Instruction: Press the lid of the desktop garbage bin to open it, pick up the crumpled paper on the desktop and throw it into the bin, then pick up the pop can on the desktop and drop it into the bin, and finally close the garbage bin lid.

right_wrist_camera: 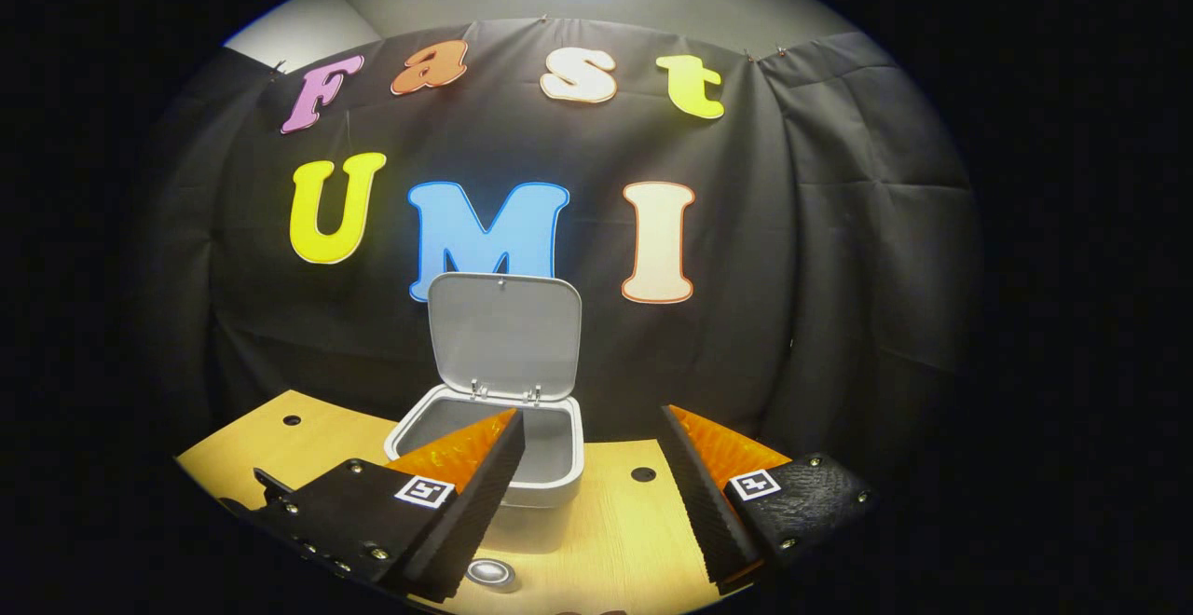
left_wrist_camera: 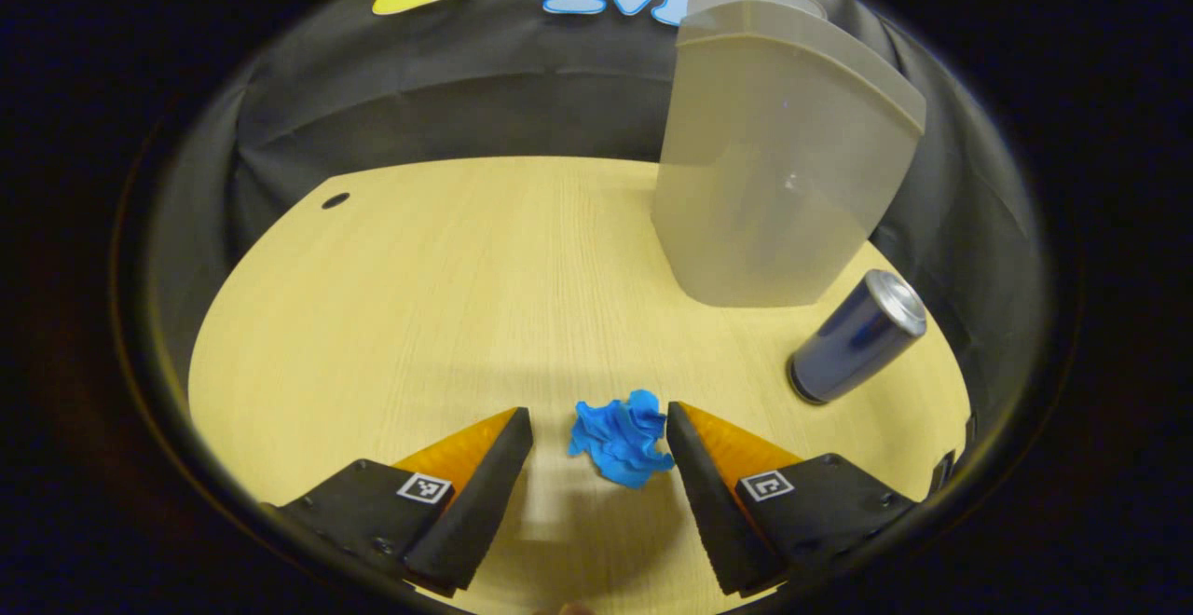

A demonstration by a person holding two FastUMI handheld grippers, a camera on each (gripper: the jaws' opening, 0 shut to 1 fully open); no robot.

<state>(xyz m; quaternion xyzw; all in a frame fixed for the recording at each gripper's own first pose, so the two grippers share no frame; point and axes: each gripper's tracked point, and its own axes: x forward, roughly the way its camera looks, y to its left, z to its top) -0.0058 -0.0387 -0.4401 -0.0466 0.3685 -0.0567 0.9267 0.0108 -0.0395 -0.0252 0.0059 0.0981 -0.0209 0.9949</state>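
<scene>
Left gripper (left_wrist_camera: pixel 598 429): my fingers apart, crumpled paper (left_wrist_camera: pixel 622 436) between them on the counter (left_wrist_camera: pixel 419 298).
Pop can (left_wrist_camera: pixel 857 335): lying at 3 o'clock.
Right gripper (right_wrist_camera: pixel 592 438): fingers apart, bin (right_wrist_camera: pixel 494 452) lid (right_wrist_camera: pixel 503 335) raised at 12 o'clock.

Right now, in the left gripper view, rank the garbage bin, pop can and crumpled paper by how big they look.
1. Garbage bin, clearly the largest.
2. Pop can.
3. Crumpled blue paper, between the open left tool's fingers.

Can and paper look alike, and the paper sits nearer the camera, so their order is unsure.
</scene>
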